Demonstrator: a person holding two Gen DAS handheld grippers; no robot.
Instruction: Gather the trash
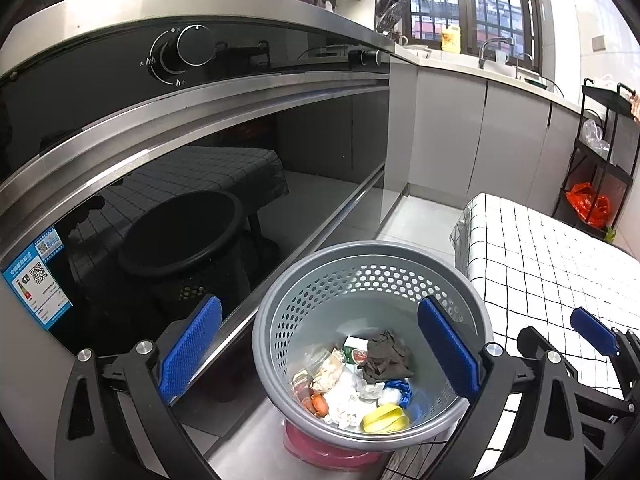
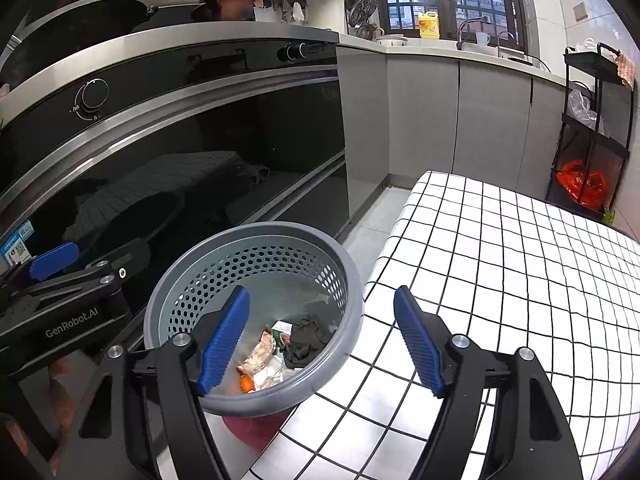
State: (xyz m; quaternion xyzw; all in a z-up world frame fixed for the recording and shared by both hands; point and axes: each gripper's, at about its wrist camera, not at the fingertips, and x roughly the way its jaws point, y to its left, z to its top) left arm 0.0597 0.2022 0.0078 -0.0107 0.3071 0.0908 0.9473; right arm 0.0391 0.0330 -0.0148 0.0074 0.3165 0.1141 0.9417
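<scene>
Trash (image 1: 356, 384) lay heaped in the bottom of a grey perforated basket (image 1: 372, 254), which stood on something red (image 1: 320, 454) in the gap between the black glass oven front (image 1: 180, 208) and the near left corner of the table with the white grid-patterned cloth (image 2: 500, 264). The basket's rim seemed to touch or overlap the table's left edge; which of the two could not be told. Inside it were a crumpled dark cloth (image 1: 386, 356), a small green and white carton (image 1: 355, 349), a yellow strip (image 1: 386, 419), something blue (image 1: 398, 388), orange bits (image 1: 316, 403) and pale wrappers and plastic (image 1: 340, 390).

The left gripper (image 1: 320, 354) hung above the basket with its blue pads (image 1: 191, 346) spread wide and nothing between them. The right gripper (image 2: 322, 340) was also spread wide and empty, one pad over the basket's rim and the other over the table's left edge.

Judged from how things lay, the collecting looked all but finished: the visible stretch of table carried no loose litter, and both tools were unloaded. The table's right side and near edge fell partly outside both views, so a stray piece there could not be ruled out. What probably remained was a last check of those parts, and perhaps dealing with the full basket.
</scene>
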